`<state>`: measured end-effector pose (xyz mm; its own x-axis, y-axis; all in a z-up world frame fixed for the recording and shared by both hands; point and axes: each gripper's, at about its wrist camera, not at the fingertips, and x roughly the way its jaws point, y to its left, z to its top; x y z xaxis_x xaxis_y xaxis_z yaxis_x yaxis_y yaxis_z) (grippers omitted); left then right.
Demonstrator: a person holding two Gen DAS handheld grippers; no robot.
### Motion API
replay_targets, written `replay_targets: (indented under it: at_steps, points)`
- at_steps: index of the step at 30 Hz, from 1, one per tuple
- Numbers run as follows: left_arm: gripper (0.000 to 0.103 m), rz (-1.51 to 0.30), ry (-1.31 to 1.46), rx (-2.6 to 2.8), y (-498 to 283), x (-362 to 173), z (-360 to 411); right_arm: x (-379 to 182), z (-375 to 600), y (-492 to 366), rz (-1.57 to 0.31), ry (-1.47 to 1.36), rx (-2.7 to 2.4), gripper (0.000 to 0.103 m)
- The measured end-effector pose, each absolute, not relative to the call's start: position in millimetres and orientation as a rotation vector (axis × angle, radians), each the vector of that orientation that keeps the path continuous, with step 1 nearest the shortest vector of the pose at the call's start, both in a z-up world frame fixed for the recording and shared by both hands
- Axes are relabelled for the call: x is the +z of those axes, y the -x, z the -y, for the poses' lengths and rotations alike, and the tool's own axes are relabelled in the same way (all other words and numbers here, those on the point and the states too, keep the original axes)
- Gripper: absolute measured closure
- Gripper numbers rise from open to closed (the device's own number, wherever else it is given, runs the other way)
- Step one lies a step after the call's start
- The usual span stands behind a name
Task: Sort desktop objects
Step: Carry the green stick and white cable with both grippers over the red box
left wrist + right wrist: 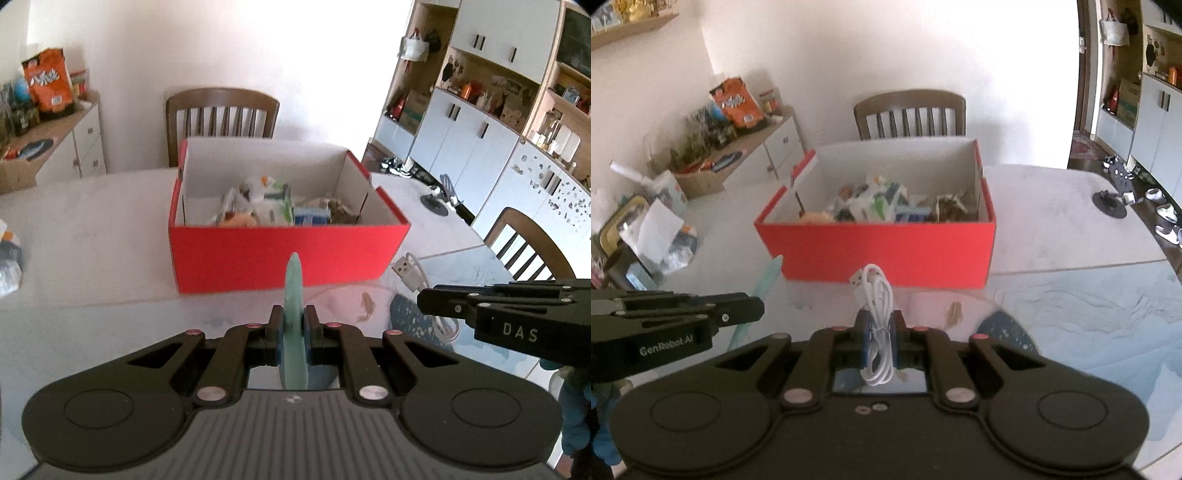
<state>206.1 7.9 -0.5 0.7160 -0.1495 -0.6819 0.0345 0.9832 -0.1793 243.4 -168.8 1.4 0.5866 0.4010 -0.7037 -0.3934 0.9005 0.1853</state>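
A red box with white inner walls stands open on the table, holding several packets and small items. My left gripper is shut on a flat pale green object that sticks up edge-on between the pads, in front of the box. My right gripper is shut on a coiled white USB cable, its plug pointing up toward the box. In the left wrist view the right gripper shows at the right with the white USB cable. In the right wrist view the left gripper shows at the left with the green object.
The white table has a blue patterned mat at the near right. Wooden chairs stand behind the box and at the right. A small black round stand sits far right. Bags and clutter lie at the table's left edge.
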Motion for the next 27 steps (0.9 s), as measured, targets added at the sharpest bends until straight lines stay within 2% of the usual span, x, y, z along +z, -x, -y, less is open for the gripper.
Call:
replay_targets:
  at_steps: [14,27]
  points:
    - [0.094,-0.702,0.133,-0.118,-238.4,42.7,-6.1,43.9,170.6,-272.7,-0.751,-0.003,0.477,0.093]
    - [0.094,-0.71,0.123,-0.075,-279.4,48.4,-20.7,56.7,171.8,-310.3,-0.721,0.015,0.48,0.093]
